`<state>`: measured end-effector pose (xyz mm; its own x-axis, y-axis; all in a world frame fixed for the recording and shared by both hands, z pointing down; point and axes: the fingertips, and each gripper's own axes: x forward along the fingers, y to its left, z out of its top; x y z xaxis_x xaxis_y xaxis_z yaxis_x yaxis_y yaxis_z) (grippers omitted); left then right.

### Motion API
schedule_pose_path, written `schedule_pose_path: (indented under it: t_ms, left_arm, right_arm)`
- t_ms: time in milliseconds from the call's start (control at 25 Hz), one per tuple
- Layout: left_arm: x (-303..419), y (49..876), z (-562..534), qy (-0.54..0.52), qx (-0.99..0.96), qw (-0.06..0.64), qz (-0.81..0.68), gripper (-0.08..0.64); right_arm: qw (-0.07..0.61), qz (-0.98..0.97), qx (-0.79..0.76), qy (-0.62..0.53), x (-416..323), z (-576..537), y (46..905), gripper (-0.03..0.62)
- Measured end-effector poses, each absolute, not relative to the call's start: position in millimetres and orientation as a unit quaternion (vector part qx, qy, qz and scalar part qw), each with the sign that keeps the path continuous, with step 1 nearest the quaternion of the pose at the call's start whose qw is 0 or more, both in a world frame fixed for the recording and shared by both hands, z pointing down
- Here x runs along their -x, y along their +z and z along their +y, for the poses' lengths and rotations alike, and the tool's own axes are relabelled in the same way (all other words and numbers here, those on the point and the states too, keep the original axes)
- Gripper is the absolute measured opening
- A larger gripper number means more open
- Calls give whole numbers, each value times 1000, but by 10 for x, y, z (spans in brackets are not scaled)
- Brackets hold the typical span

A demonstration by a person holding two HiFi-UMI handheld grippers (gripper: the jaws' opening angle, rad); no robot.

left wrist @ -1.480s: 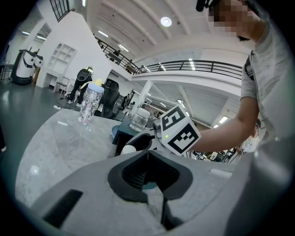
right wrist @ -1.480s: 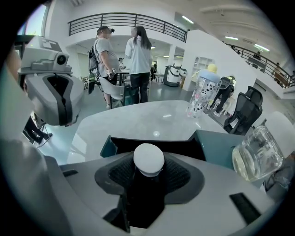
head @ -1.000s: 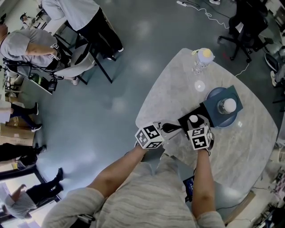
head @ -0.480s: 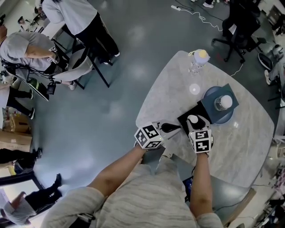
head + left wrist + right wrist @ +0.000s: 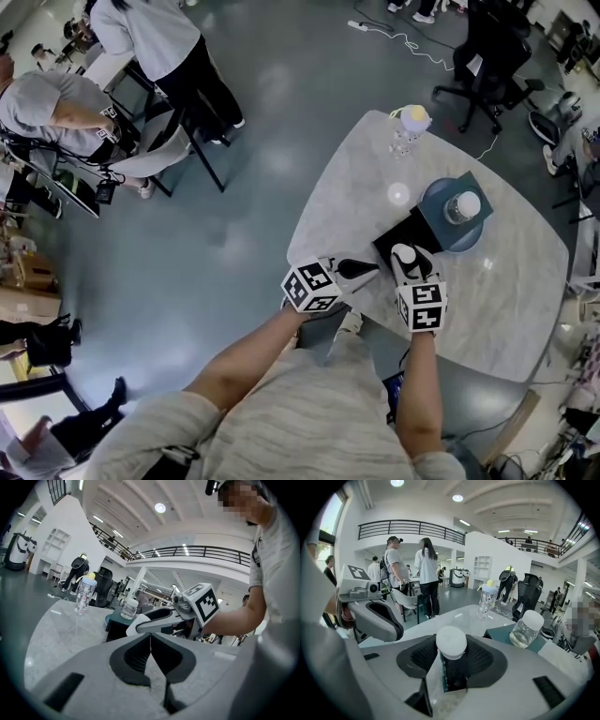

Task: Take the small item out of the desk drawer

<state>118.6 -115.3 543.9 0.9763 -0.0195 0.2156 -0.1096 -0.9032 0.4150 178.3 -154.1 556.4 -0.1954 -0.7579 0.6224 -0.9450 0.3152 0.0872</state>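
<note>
Little changes from a second ago: the marble table [image 5: 506, 300] slides up the head view, and your right gripper [image 5: 451, 654] stays clamped on the small white-capped item [image 5: 451, 641]. You hold it over the black box [image 5: 396, 236], at 8 o'clock from the clear jar [image 5: 465, 205]. Your left gripper [image 5: 151, 638] sits at its 9 o'clock, jaws pressed together on nothing. Both grippers wear black-and-white square markers, and the patterned bottle [image 5: 411, 122] stands at the table's 12 o'clock.

A big open lab hall: polished grey floor [image 5: 234, 197], railed mezzanine [image 5: 412, 527] overhead, rolling office chairs [image 5: 487, 52], people [image 5: 425, 569] standing about
</note>
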Motion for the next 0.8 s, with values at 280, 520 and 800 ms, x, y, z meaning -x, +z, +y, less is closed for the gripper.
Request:
schedule_pose_path:
  t_ms: [280, 520, 800]
  left_arm:
    - [-1079, 5250, -961, 93, -975, 203, -18, 15]
    - [-1002, 5095, -709, 88, -978, 191, 1, 15]
    - [-850, 4960, -406, 91, -980, 176, 27, 15]
  right_arm:
    - [269, -757, -578, 144, -1596, -1279, 5284, 181]
    - [245, -756, -592, 134, -1460, -985, 5076, 181]
    - [206, -757, -607, 127, -1255, -631, 4829, 181]
